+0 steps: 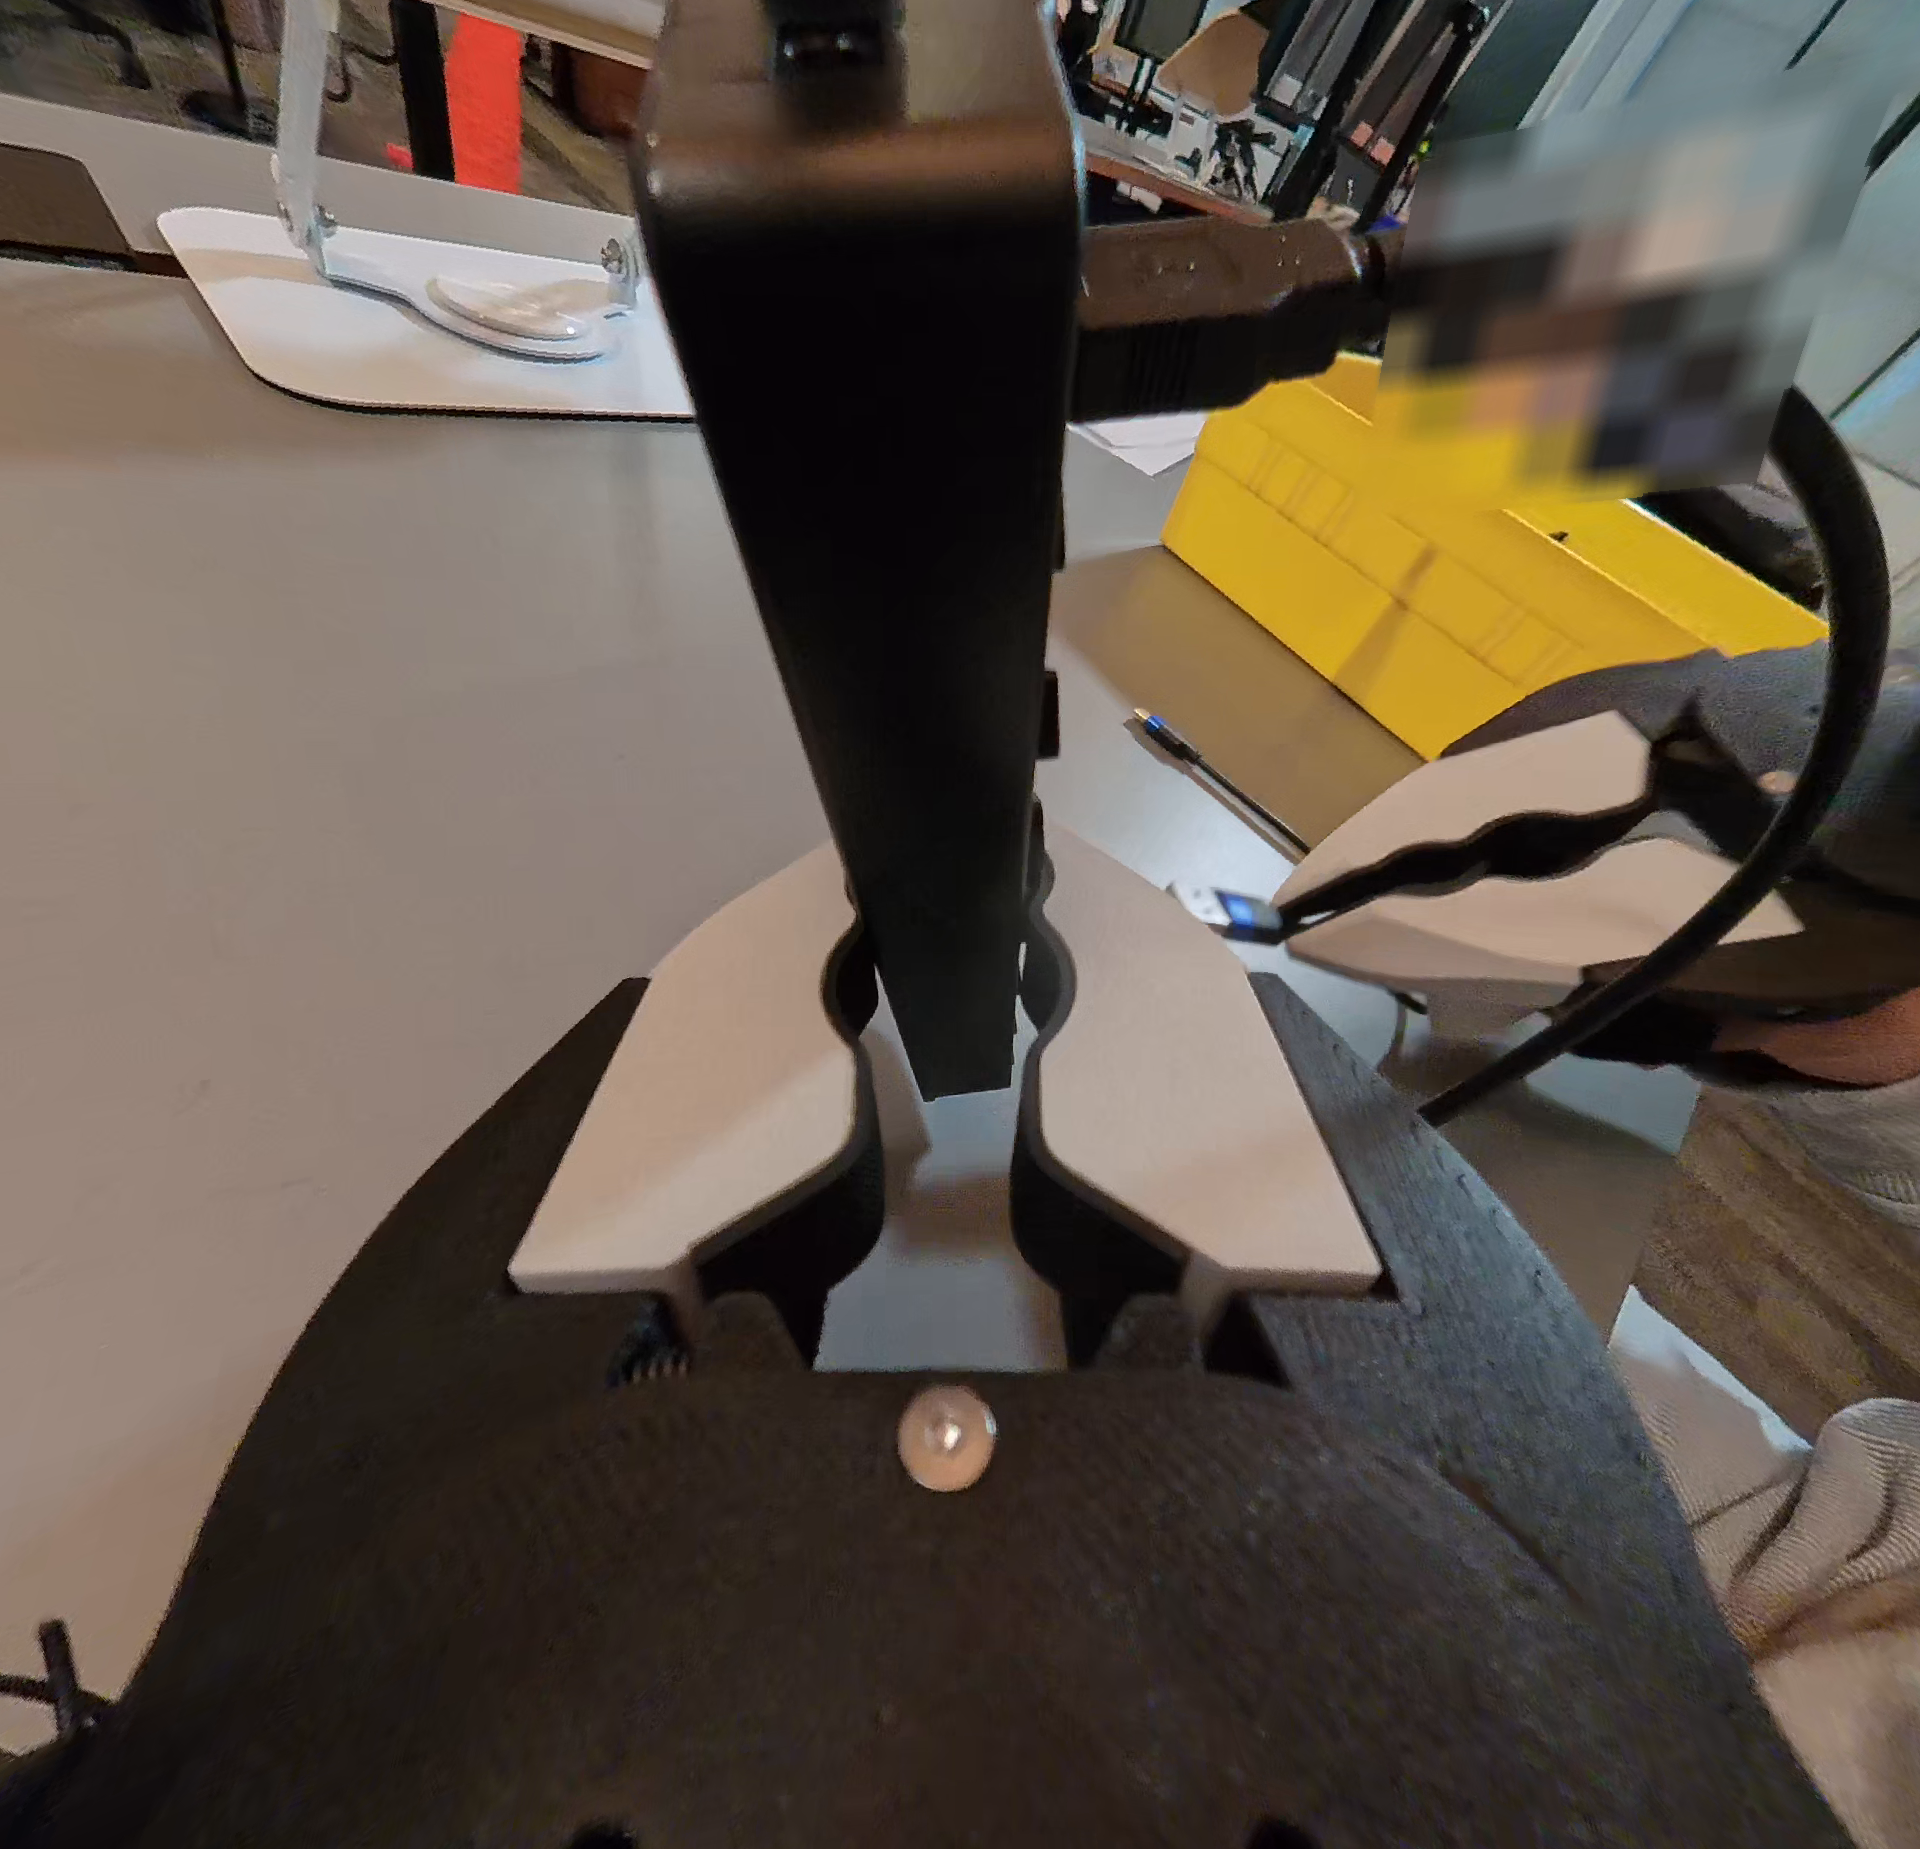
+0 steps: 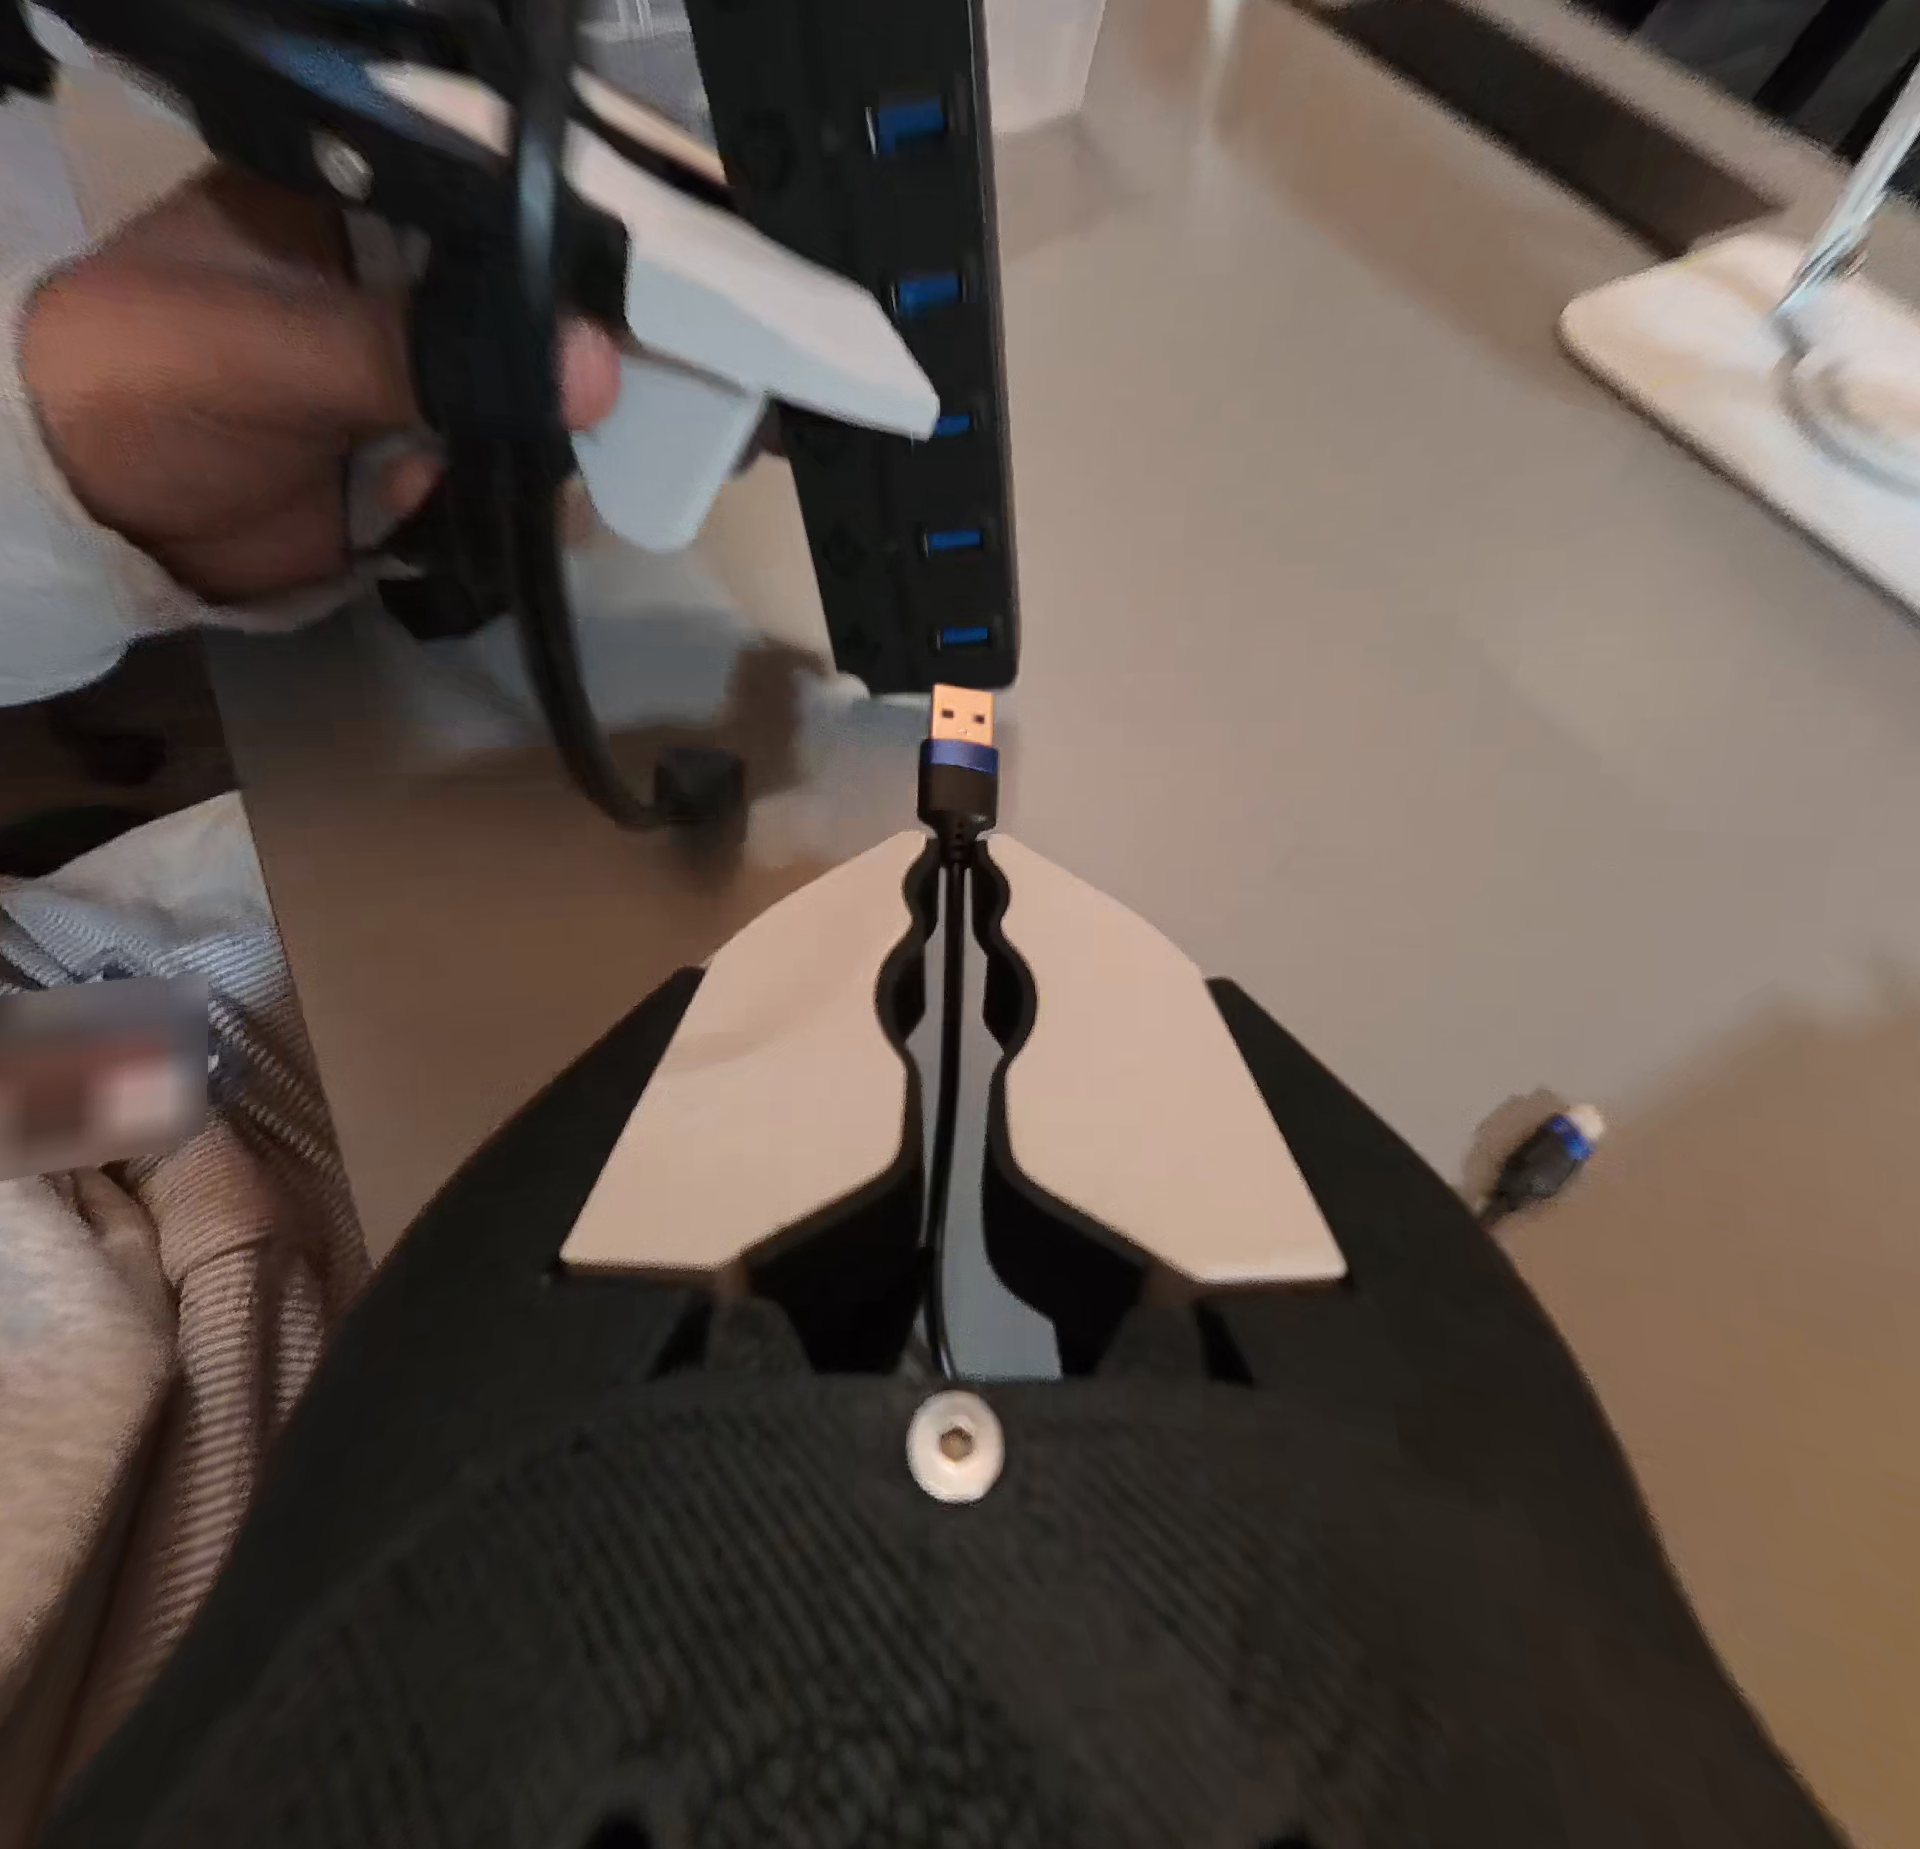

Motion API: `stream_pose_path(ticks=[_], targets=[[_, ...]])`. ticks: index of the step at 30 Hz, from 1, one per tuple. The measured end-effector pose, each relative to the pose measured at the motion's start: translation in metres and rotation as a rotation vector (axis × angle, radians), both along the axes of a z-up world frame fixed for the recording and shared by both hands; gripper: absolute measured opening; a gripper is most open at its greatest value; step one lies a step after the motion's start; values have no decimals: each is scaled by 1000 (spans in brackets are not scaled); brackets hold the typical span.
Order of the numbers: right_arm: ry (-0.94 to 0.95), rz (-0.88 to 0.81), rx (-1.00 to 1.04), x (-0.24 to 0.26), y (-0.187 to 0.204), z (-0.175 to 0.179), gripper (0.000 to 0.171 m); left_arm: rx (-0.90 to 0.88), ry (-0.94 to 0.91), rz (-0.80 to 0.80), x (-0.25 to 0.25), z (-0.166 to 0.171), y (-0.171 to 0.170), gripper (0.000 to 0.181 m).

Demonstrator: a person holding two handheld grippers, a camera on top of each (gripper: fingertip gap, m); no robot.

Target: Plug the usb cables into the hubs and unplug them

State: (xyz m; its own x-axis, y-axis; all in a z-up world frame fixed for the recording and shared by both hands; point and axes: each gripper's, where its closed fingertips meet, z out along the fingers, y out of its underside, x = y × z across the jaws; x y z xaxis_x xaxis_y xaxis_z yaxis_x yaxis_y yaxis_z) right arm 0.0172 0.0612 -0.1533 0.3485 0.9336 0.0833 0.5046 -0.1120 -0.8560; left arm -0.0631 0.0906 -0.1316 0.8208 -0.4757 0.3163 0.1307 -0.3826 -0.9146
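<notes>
Gripping the long black hub near its lower end, the left tongs are clamped on it and hold it upright above the grey surface. The right tongs are closed on a thin black cable, whose plug, gold-tipped with a blue collar, sits just beside the hub's bottom edge, not inserted. Blue ports line the hub's face. A second plug lies loose on the surface, well apart.
</notes>
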Motion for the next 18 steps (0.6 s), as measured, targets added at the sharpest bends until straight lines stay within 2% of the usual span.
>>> stream_pose_path(ticks=[10,18], targets=[[56,-9,342,-8,-14,51,6,55,258,-36,21,-4,-8,24],[63,-83,331,-3,-11,61,6,50,539,-45,39,-12,-18,25]])
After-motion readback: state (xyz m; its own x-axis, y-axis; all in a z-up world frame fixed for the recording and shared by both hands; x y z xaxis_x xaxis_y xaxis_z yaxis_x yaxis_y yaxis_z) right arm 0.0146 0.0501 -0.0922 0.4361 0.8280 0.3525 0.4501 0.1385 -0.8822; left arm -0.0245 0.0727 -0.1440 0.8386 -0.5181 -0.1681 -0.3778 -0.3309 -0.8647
